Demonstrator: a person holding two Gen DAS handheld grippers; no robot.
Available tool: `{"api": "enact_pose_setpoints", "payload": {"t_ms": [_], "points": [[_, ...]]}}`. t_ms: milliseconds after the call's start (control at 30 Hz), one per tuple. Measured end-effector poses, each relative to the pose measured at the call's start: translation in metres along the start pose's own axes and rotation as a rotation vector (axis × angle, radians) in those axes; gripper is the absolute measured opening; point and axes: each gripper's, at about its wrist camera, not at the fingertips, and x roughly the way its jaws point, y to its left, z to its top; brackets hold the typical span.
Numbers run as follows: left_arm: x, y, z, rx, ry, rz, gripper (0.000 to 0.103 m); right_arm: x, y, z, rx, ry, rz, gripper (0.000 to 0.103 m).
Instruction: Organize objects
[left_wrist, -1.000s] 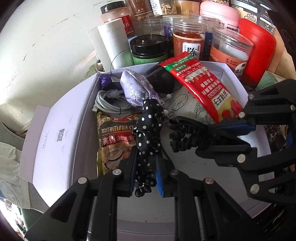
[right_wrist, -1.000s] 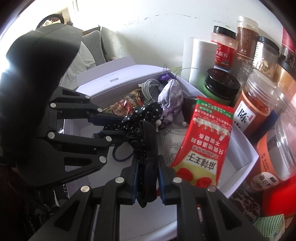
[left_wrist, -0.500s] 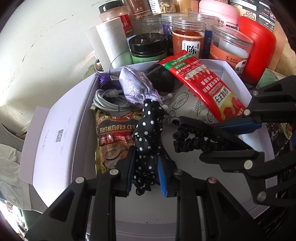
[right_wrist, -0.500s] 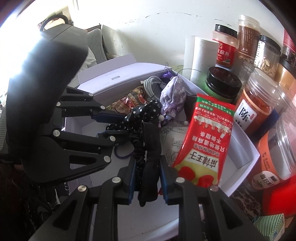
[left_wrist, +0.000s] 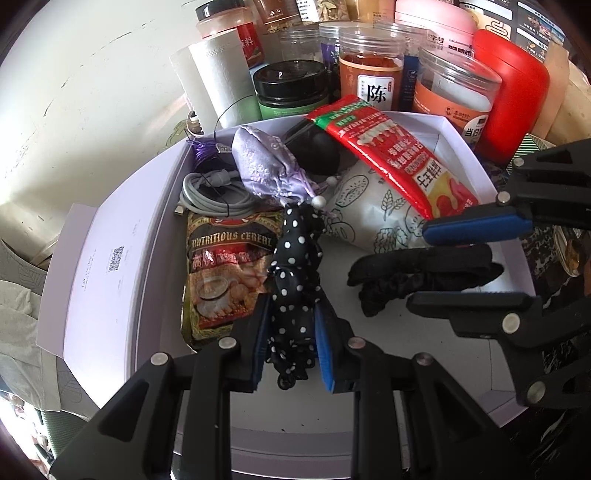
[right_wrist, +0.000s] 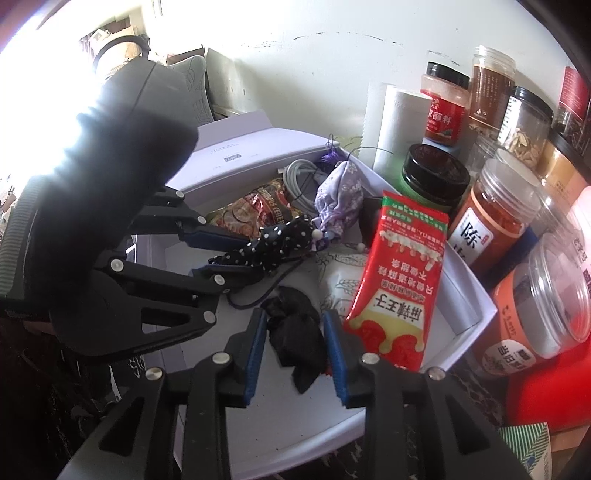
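Landmark: white box (left_wrist: 155, 206), a shallow tray with its lid (left_wrist: 92, 266) leaning against the outer side wall.
Polka-dot scrunchie (left_wrist: 295, 280): black with white dots, lying lengthwise between the left gripper (left_wrist: 293, 343) pads, its far end near the lilac pouch (left_wrist: 266, 162) in the box's back half.
Left gripper state: fingers slightly apart; the blue pads flank the scrunchie closely, and whether they press it I cannot tell.
Black scrunchie (right_wrist: 295, 332): crumpled on the box's bare floor near the front wall, between the right gripper (right_wrist: 295, 343) pads.
Right gripper state: jaws opening; gaps show on both sides of the black scrunchie, so it lies loose.
Box contents: cereal packet (left_wrist: 221, 273) along the lid-side wall, grey cable (left_wrist: 210, 192) behind it, red sachet (left_wrist: 391, 155) propped across the far corner over a white printed bag (left_wrist: 369, 218).
Edges: jars and bottles (left_wrist: 369, 74) crowd the box's back wall; a paper roll (left_wrist: 218, 77) stands just beside the back corner.
Open room: bare white floor in the front part of the box.
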Motion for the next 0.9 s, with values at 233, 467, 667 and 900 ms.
{"api": "enact_pose_setpoints", "payload": {"t_ms": [233, 467, 667, 900], "points": [[0.001, -0.005, -0.001, 0.003, 0.006, 0.034, 0.039, 0.012, -0.003, 0.009, 0.006, 0.016, -0.02, 0.035], [-0.009, -0.004, -0.003, -0.024, 0.001, 0.061, 0.051, 0.005, 0.001, 0.004, -0.005, 0.036, -0.039, 0.035], [-0.027, -0.005, -0.007, -0.035, -0.015, 0.1, 0.062, -0.003, 0.003, -0.003, 0.012, 0.035, -0.078, 0.041], [-0.044, -0.002, -0.014, -0.086, -0.027, 0.114, 0.064, -0.015, -0.001, -0.009, 0.063, 0.009, -0.135, 0.047]]}}
